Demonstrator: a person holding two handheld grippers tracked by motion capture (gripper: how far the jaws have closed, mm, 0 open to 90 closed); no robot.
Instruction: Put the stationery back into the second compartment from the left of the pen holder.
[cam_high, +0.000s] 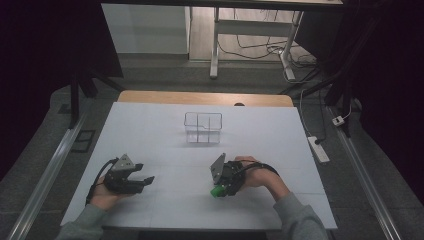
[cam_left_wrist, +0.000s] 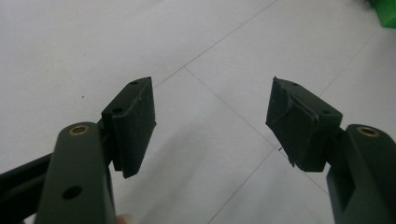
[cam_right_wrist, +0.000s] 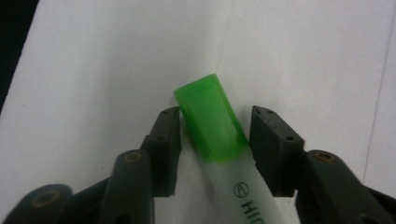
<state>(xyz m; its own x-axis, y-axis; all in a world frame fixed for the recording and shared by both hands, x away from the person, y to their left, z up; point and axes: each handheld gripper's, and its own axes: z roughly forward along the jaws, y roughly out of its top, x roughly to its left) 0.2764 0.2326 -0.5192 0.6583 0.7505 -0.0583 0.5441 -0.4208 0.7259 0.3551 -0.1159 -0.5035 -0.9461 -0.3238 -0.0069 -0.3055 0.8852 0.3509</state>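
Observation:
A highlighter with a green cap (cam_right_wrist: 210, 121) and a pale translucent barrel lies on the white table sheet (cam_right_wrist: 93, 93). My right gripper (cam_right_wrist: 215, 116) is shut on it, one black pad against each side of the cap. From the high view the green cap (cam_high: 218, 191) pokes out below the right gripper (cam_high: 221, 186), near the table's front middle. My left gripper (cam_high: 144, 181) rests at the front left with its jaws wide apart and nothing between them. In the left gripper view its open jaws (cam_left_wrist: 212, 121) frame bare table, and the green cap (cam_left_wrist: 385, 11) shows at the top right corner.
A clear plastic box with compartments (cam_high: 202, 127) stands at the middle back of the white sheet (cam_high: 150, 135). A wooden table edge (cam_high: 200, 97) runs behind it. A power strip (cam_high: 318, 148) and cables lie on the floor to the right.

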